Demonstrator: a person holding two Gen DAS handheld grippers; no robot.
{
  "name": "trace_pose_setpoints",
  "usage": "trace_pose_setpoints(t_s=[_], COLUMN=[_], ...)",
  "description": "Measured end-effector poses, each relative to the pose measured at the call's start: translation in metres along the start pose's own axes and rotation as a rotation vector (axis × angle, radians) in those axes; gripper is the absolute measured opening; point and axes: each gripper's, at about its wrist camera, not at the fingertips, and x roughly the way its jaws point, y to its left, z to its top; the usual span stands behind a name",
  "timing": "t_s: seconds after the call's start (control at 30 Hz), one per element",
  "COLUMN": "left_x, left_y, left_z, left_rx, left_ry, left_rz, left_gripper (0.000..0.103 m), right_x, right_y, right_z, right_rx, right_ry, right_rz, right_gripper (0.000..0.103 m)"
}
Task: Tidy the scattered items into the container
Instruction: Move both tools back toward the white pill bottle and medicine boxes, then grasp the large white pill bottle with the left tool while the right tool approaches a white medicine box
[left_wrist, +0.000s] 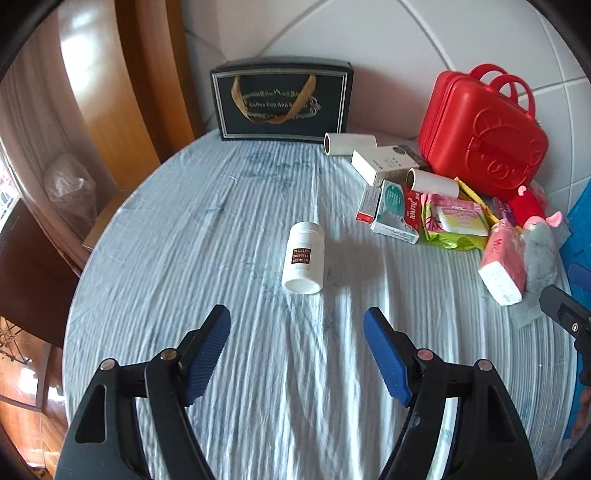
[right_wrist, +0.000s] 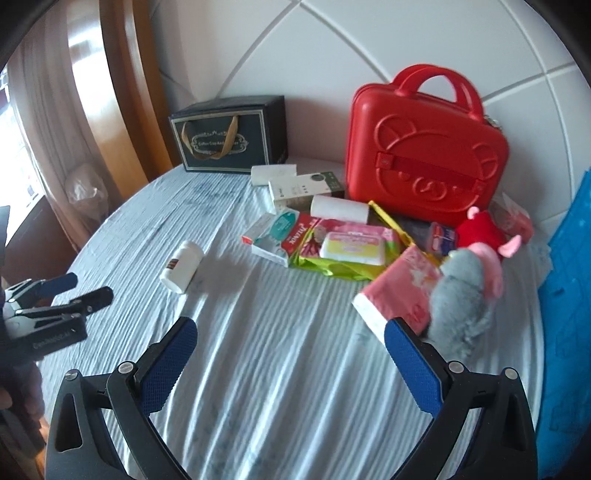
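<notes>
Blue striped sheets are covering the bed (left_wrist: 184, 229), and a white padded headboard (right_wrist: 295, 55) is standing behind it. A red case (right_wrist: 424, 155) with a bear face is sitting closed and upright by the headboard, and a dark gift box (left_wrist: 282, 101) is sitting to its left. A white bottle (left_wrist: 303, 263) is lying on its side in the middle of the bed, apart from everything else. A pile of things is lying just in front of the red case: paper rolls (left_wrist: 432, 182), small boxes (left_wrist: 384, 160), a green wipes pack (right_wrist: 347, 251), a pink tissue pack (right_wrist: 402, 291) and a gray plush toy (right_wrist: 461, 306). The left gripper (left_wrist: 297, 325) is hanging over the bed, just short of the white bottle, with its jaws released and holding nothing. The right gripper (right_wrist: 290, 336) is hanging near the pink tissue pack, jaws wide and released too.
</notes>
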Motion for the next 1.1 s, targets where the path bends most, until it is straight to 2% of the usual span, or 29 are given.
trace_pose_setpoints(t_s=[0.33, 0.37, 0.43, 0.47, 0.5, 0.57, 0.7, 0.87, 0.97, 1.07, 1.1], left_x=[0.111, 0.121, 0.137, 0.145, 0.152, 0.167, 0.178, 0.190, 0.197, 0.201, 0.201], left_y=[0.006, 0.007, 0.010, 0.014, 0.017, 0.026, 0.032, 0.034, 0.034, 0.033, 0.034], left_z=[0.028, 0.028, 0.027, 0.027, 0.027, 0.030, 0.044, 0.062, 0.072, 0.076, 0.075], left_rx=[0.012, 0.013, 0.005, -0.011, -0.025, -0.054, -0.051, -0.032, -0.015, -0.003, -0.004], left_ry=[0.068, 0.081, 0.103, 0.110, 0.112, 0.115, 0.075, 0.054, 0.043, 0.029, 0.024], left_rz=[-0.020, -0.022, -0.040, -0.036, -0.018, 0.009, 0.011, -0.008, -0.010, -0.013, -0.013], left_gripper=[0.074, 0.073, 0.066, 0.058, 0.055, 0.051, 0.051, 0.051, 0.051, 0.049, 0.047], right_x=[0.121, 0.136, 0.155, 0.167, 0.178, 0.199, 0.232, 0.272, 0.284, 0.284, 0.280], right_y=[0.029, 0.033, 0.039, 0.043, 0.046, 0.054, 0.069, 0.077, 0.087, 0.091, 0.093], right_z=[0.049, 0.053, 0.060, 0.064, 0.069, 0.077, 0.093, 0.109, 0.113, 0.109, 0.105], right_rx=[0.017, 0.013, 0.010, 0.011, 0.012, 0.005, -0.033, -0.072, -0.144, -0.171, -0.187], right_ry=[0.096, 0.100, 0.110, 0.120, 0.132, 0.147, 0.147, 0.160, 0.137, 0.130, 0.128], right_rz=[0.018, 0.019, 0.023, 0.033, 0.043, 0.056, 0.052, 0.003, -0.086, -0.100, -0.078], right_gripper=[0.103, 0.099, 0.084, 0.073, 0.066, 0.065, 0.064, 0.062, 0.063, 0.063, 0.059])
